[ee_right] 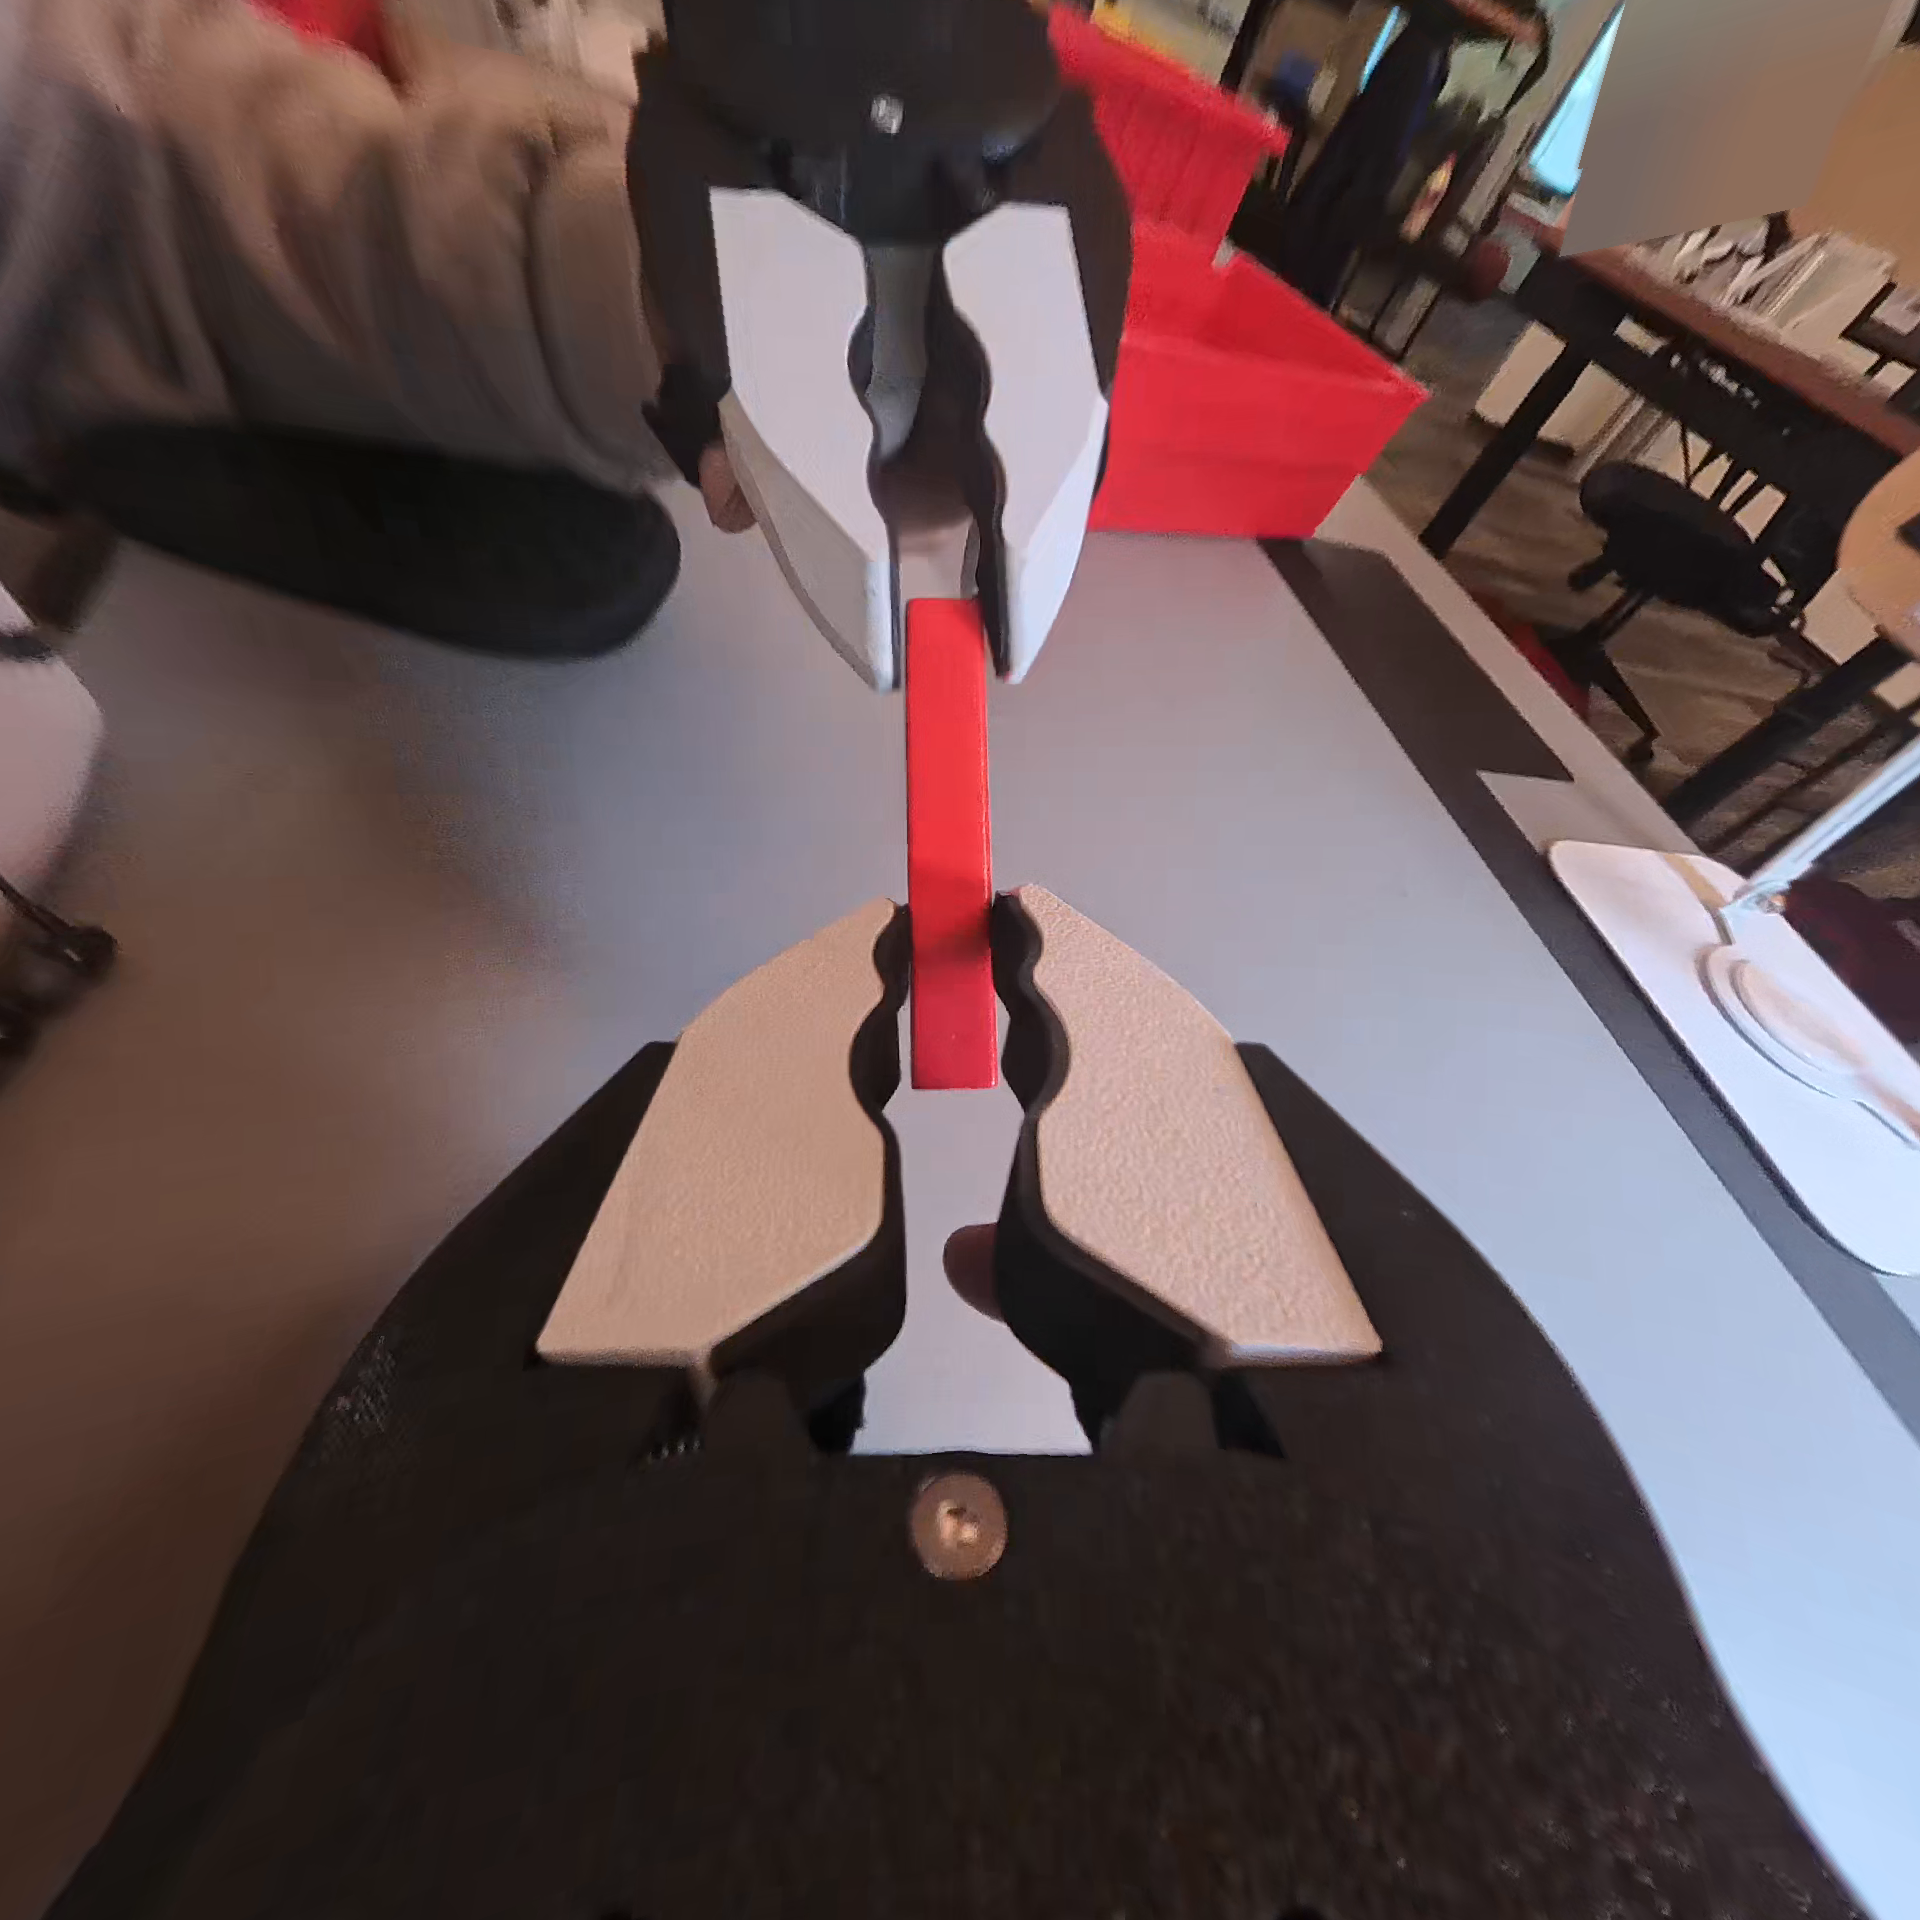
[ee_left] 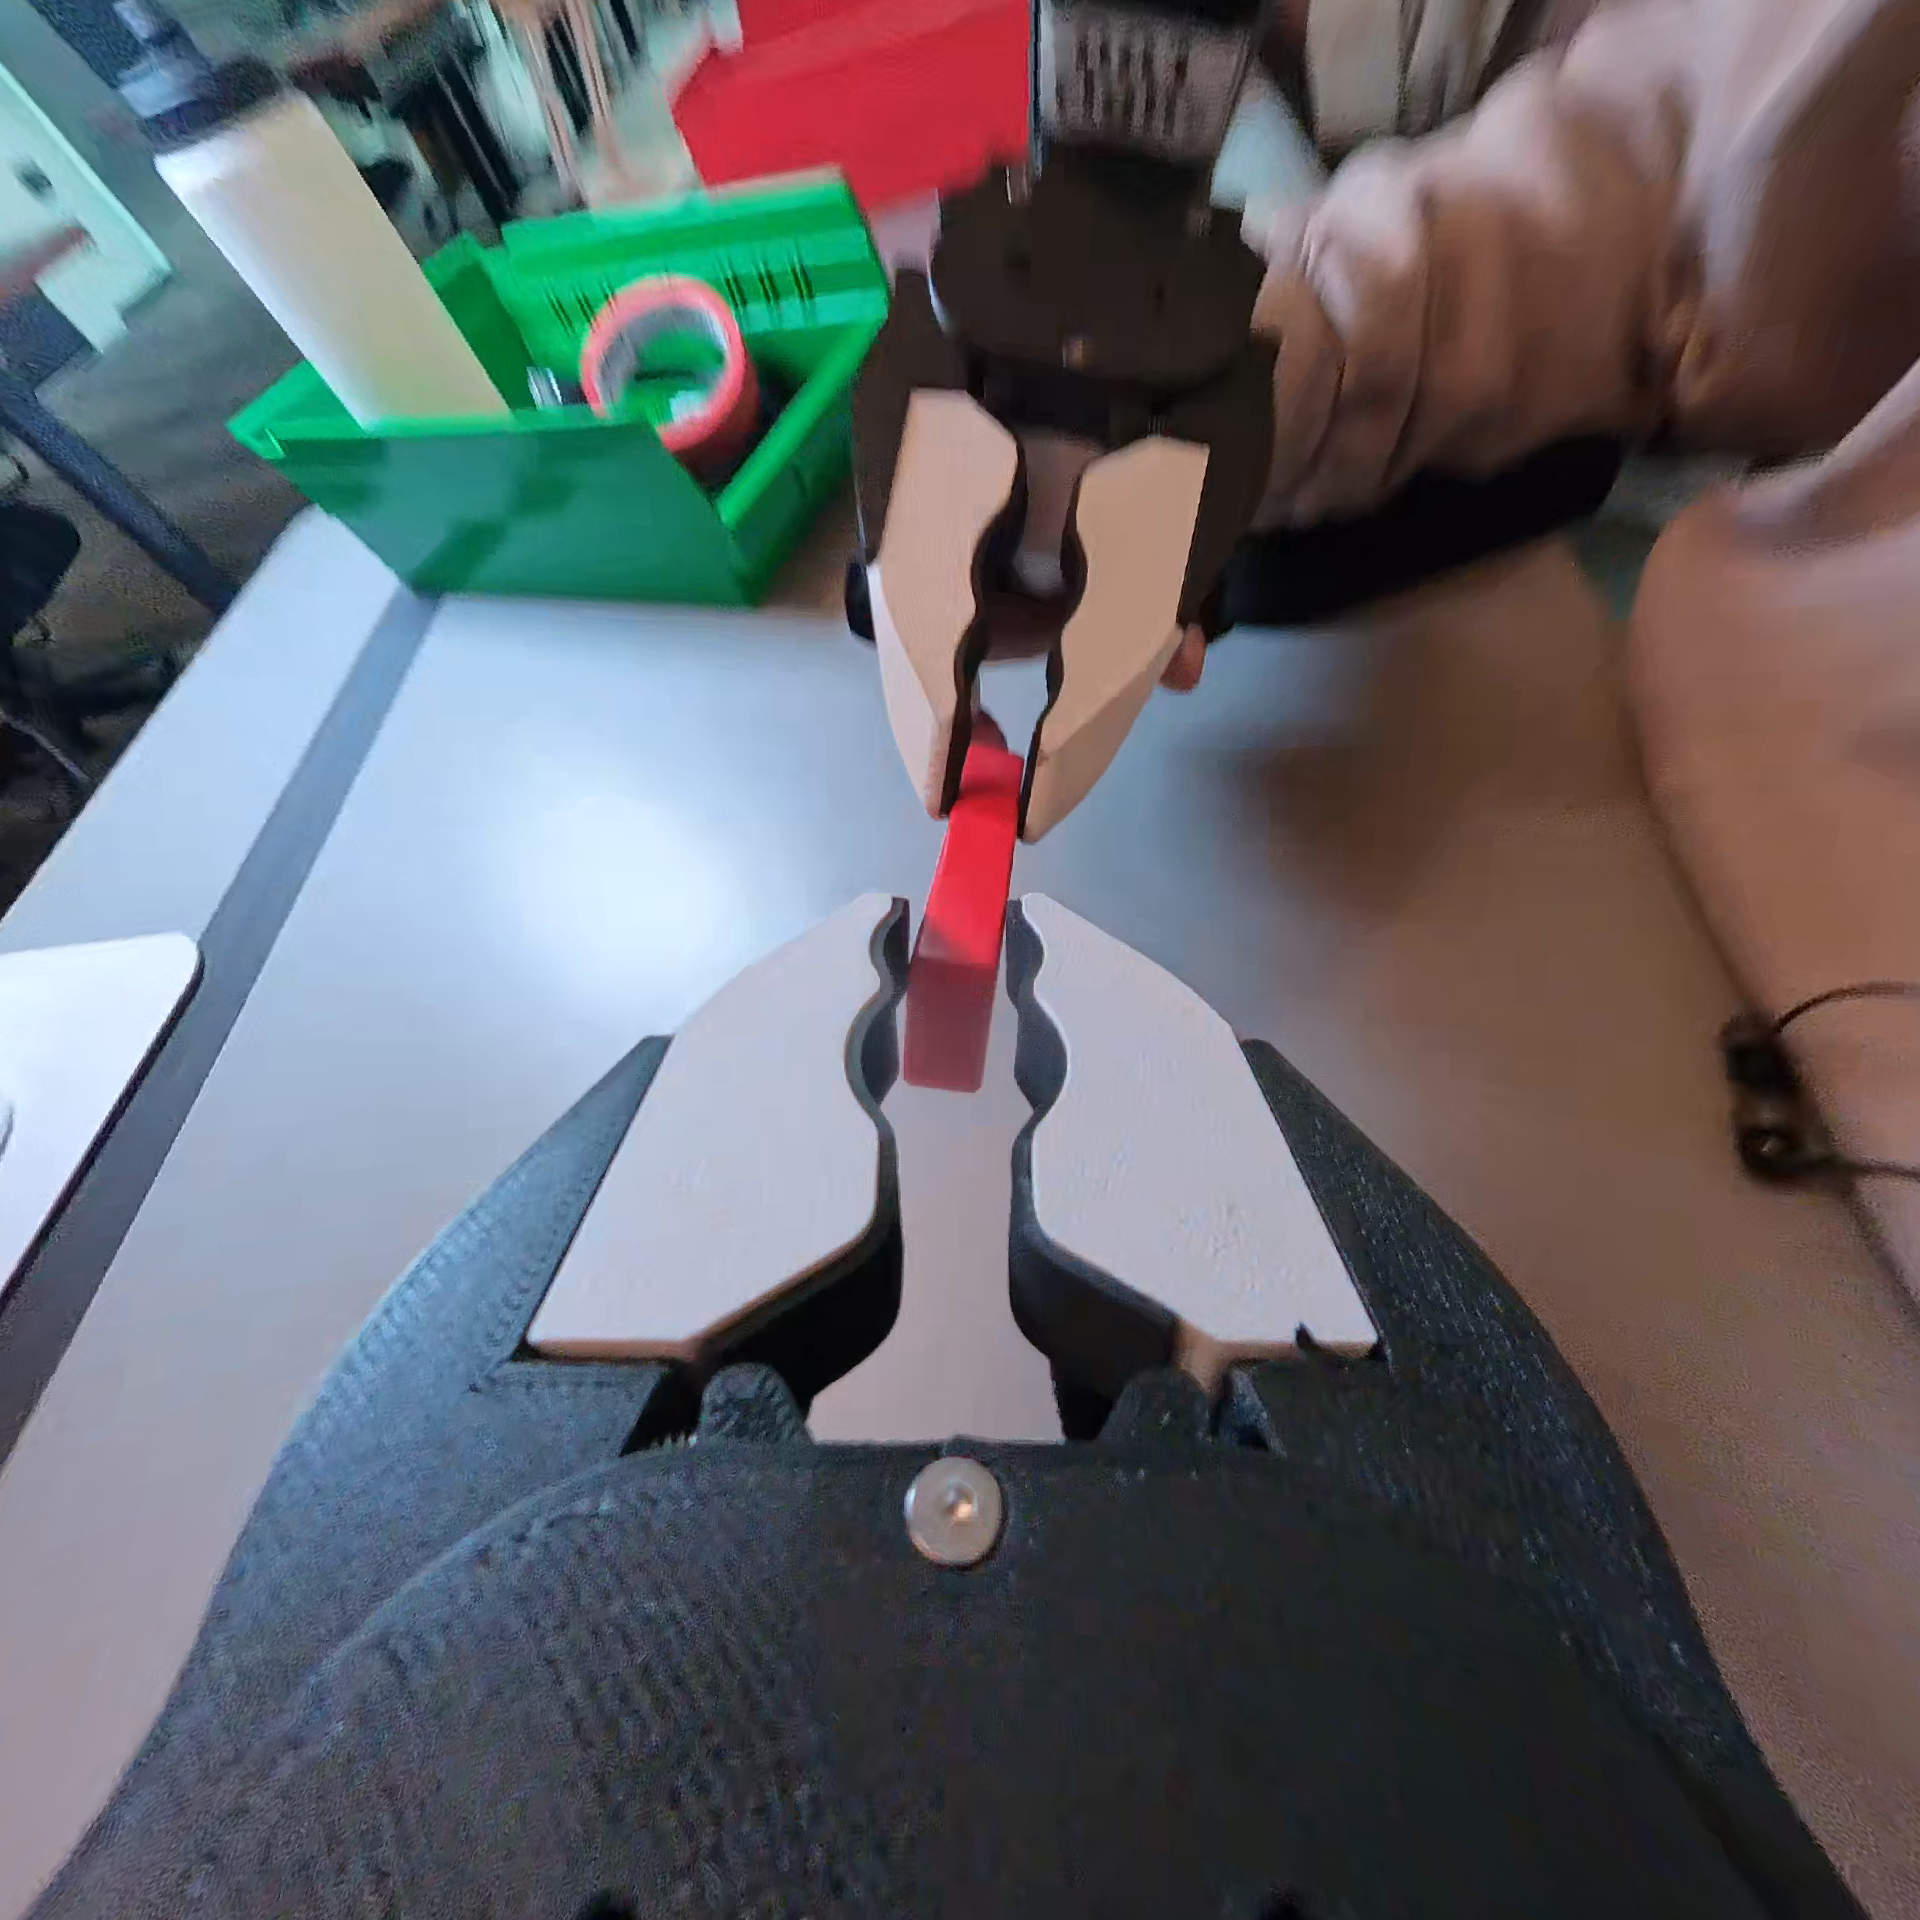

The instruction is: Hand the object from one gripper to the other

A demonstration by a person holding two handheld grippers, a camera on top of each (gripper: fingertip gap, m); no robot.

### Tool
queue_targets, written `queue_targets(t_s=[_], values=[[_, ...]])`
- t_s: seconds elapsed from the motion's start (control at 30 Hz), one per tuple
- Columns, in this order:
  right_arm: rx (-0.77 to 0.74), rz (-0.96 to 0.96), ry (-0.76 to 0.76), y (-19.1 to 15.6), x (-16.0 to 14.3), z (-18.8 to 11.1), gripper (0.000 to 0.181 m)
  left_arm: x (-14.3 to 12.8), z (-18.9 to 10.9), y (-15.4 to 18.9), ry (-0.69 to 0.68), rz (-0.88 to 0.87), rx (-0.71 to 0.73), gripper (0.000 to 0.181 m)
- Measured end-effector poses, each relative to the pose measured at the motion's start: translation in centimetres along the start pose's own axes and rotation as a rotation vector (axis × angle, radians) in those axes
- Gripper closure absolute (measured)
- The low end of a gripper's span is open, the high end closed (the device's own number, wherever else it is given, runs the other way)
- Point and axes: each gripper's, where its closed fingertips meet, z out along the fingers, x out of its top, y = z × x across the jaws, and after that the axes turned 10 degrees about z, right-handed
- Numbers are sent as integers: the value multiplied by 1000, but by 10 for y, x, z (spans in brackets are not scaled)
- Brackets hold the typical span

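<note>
Red block (ee_right: pixel 948 831) held mid-air above table (ee_right: pixel 520 831). R gripper (ee_right: pixel 948 904) clenched on one end; L gripper (ee_left: pixel 951 914) released, fingers w/ gaps around other end.

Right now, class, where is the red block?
The red block hangs above the grey table, bridging both grippers: right gripper clamps one end, and the other sits between the left gripper's open fingers.

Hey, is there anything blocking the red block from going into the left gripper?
Nothing visible. The flat red wooden block, clamped in the right gripper, already sits between the open left gripper's white fingers, with gaps either side.
</note>
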Motion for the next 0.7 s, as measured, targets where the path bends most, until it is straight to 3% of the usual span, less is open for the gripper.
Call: queue_targets(t_s=[0.03,0.2,0.3,0.4,0.5,0.53,0.67,0.7], values=[[13,31,45,1,6,-4,166,9,-6,-3,88,-41,-3,160],[108,181,304,-1,42,-23,166,28,-28,-10,412,-226,-82,136],[177,280,513,-6,69,-37,166,28,-17,1,418,-218,-114,135],[201,329,604,-13,76,-34,166,43,-7,13,461,-211,-137,136],[219,335,546,-24,65,-13,166,55,-6,17,514,-241,-146,150],[223,339,520,-27,61,-8,166,52,-4,15,481,-249,-129,163],[143,282,329,-17,38,7,164,28,-1,7,286,-263,-115,164],[118,245,269,-15,31,9,155,20,0,6,228,-248,-103,164]])
